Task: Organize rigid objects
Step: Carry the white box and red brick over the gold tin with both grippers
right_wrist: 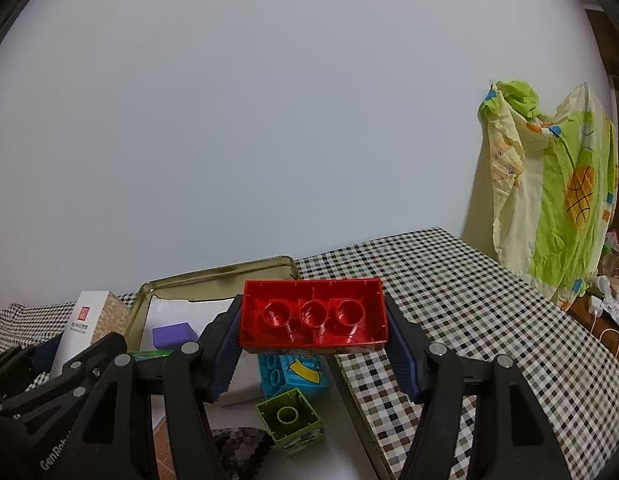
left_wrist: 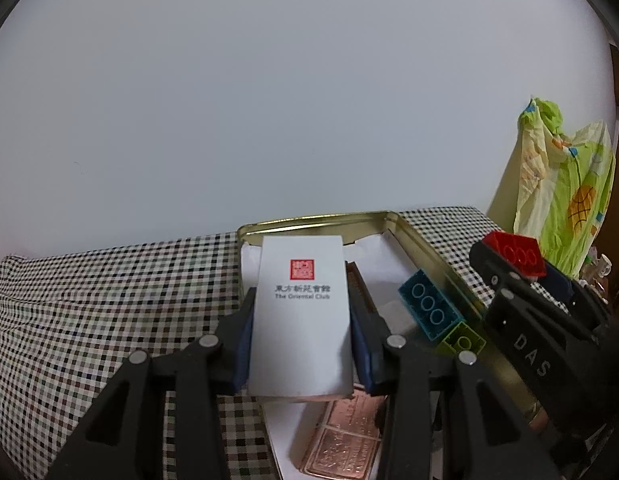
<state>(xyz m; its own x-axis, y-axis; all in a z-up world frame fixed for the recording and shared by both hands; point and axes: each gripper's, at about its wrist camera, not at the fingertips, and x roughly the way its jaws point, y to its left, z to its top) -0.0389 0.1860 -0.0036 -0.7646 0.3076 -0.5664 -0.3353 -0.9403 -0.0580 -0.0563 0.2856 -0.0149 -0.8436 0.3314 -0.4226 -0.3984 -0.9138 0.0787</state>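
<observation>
My left gripper (left_wrist: 303, 330) is shut on a white box (left_wrist: 303, 320) with a red seal, held above the open gold tin (left_wrist: 309, 222). My right gripper (right_wrist: 313, 334) is shut on a red brick (right_wrist: 314, 322), underside up, above the tin's (right_wrist: 217, 274) right part. In the tin lie a blue brick (right_wrist: 293, 374), a green brick (right_wrist: 291, 418), a purple block (right_wrist: 175, 336) and copper bars (left_wrist: 345, 440). The right gripper with the red brick (left_wrist: 517, 256) shows in the left wrist view; the white box (right_wrist: 85, 326) shows in the right wrist view.
The tin sits on a checkered tablecloth (right_wrist: 449, 300) against a plain white wall. A green and yellow patterned cloth (right_wrist: 557, 192) hangs at the right. Small items (right_wrist: 609, 304) lie on a surface at the far right. A dark patterned object (right_wrist: 239, 446) lies in the tin's near part.
</observation>
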